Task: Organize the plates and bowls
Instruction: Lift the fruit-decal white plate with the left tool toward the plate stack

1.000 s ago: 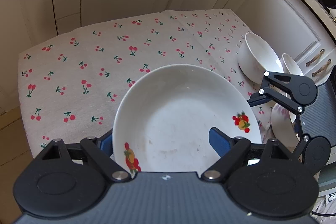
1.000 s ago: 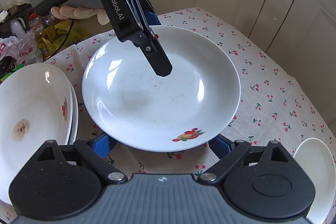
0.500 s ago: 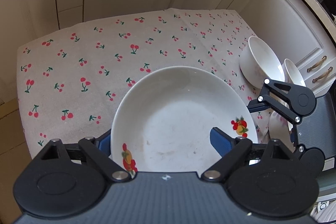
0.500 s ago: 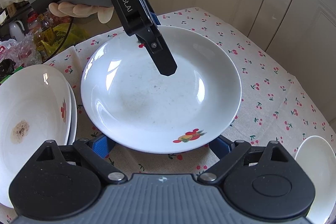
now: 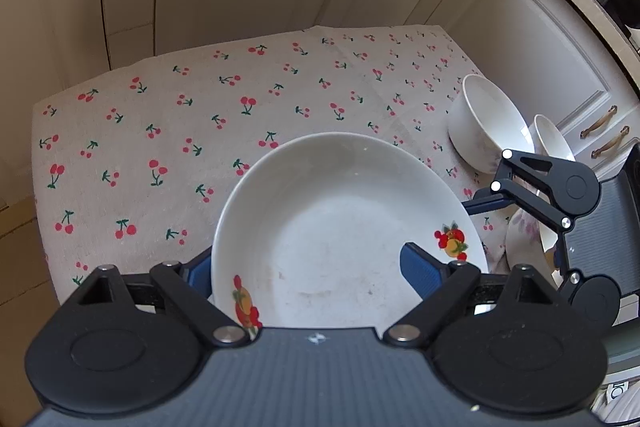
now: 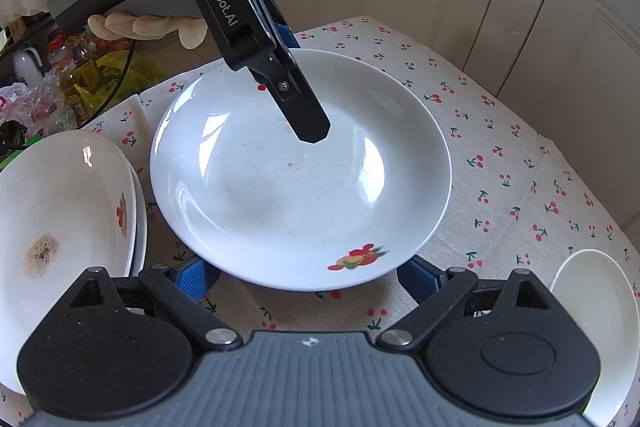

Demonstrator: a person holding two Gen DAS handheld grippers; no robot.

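White plate clamped at its rim by the left gripper, right gripper spread apart beneath it.

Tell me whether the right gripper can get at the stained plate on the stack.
Probably yes. The stained plate tops its stack, uncovered, just beside the right gripper, whose fingers are apart and empty. The fruit plate hangs ahead, not between the two, though it may crowd the swing.

Both fisheye views look steeply down along their own jaws, close over the cherry-print cloth surface. Each centres the same white fruit-decal plate. They face each other across it from opposite sides.
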